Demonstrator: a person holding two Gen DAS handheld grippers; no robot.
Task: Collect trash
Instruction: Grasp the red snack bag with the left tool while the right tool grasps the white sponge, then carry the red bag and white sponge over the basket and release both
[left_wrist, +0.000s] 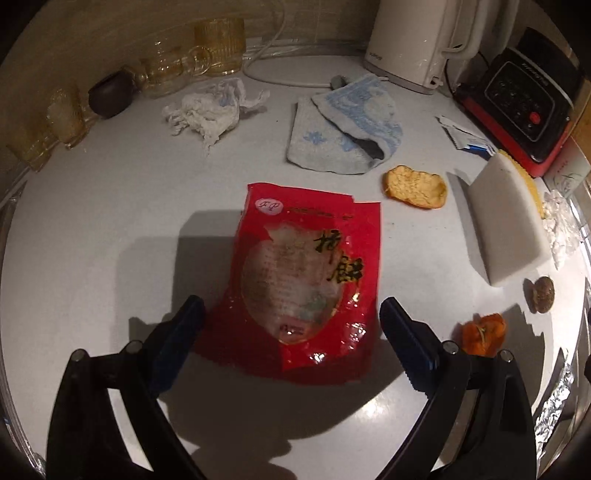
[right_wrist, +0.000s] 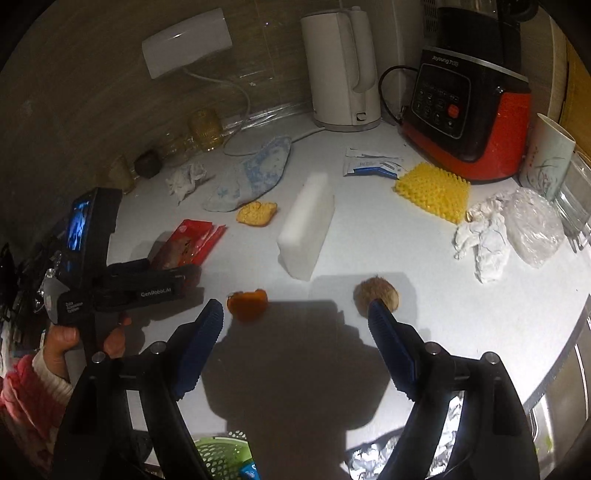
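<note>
My left gripper (left_wrist: 291, 310) hangs with jaws spread wide around the glossy, crinkled red wrapper (left_wrist: 306, 280), flat on the white surface (left_wrist: 110, 221) beside the foam block (left_wrist: 506, 221). Only my right view shows the nubby yellow sponge (right_wrist: 432, 192) and green basket (right_wrist: 221, 458); my right gripper (right_wrist: 295, 314), jaws released, holds nothing.

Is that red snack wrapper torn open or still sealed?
Torn open: the red wrapper has a jagged top edge, and it lies flat between the open left claw fingers.

red wrapper (left_wrist: 306, 280), blue-patterned cloth (left_wrist: 343, 125)
</note>
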